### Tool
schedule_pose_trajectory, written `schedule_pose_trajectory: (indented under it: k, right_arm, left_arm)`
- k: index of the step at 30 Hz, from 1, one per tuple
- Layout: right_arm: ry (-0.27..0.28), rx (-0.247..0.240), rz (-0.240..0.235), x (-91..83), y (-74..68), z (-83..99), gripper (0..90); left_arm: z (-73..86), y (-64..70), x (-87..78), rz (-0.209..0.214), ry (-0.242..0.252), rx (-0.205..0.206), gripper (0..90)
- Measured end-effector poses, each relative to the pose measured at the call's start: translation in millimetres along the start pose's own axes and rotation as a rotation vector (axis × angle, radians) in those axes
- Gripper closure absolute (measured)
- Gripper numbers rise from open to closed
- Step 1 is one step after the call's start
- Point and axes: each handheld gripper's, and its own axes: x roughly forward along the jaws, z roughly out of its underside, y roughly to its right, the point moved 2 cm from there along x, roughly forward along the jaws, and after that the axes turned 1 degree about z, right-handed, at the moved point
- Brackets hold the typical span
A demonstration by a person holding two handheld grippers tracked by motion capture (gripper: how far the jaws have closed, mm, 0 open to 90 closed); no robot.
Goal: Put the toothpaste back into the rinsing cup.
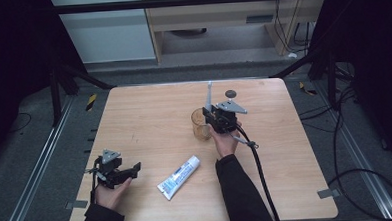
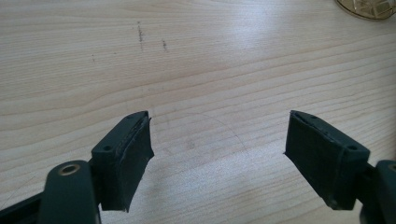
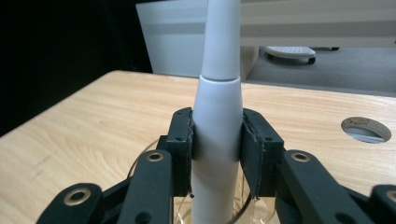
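Your right gripper sits a little right of the table's centre, jaws clamped on a toothbrush. In the right gripper view the pads press both sides of the handle.

Toothbrush: white, electric type by its shape. Thick body, tapering upward. A fine seam ring runs around it just above the jaws, with a slimmer, slightly greyer neck above that. The top runs out of the right gripper view, so you cannot see the head there. In the high view it stands nearly upright, leaning a touch left, its thin upper end pointing to the far side of the table.

Its lower end goes down into a cup, clear with an amber tint, standing directly under your right gripper. The rim curves behind the jaws. Whether the brush touches the bottom cannot be told.

Your left gripper is at the near left of the table, well apart from the cup. Jaws spread wide, nothing between them, bare pale wood below.

A tube, white with blue print, lies flat near the near edge between your two hands, cap end toward the far right.

A small dark round disc lies on the table just beyond your right gripper.
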Motion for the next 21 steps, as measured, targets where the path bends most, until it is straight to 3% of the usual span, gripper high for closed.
schedule_pose_trajectory:
  k: [10, 21]
  right_arm:
    - [-0.062, -0.068, -0.009, -4.1, -1.6, 1.9, 66.6]
    - [-0.077, -0.065, -0.024, -5.9, 1.1, 1.7, 65.1]
  left_arm:
    - [0.0, 0.7, -0.2, 0.001, -0.003, 0.003, 21.8]
    - [0.0, 0.9, -0.2, 0.003, -0.005, 0.004, 21.8]
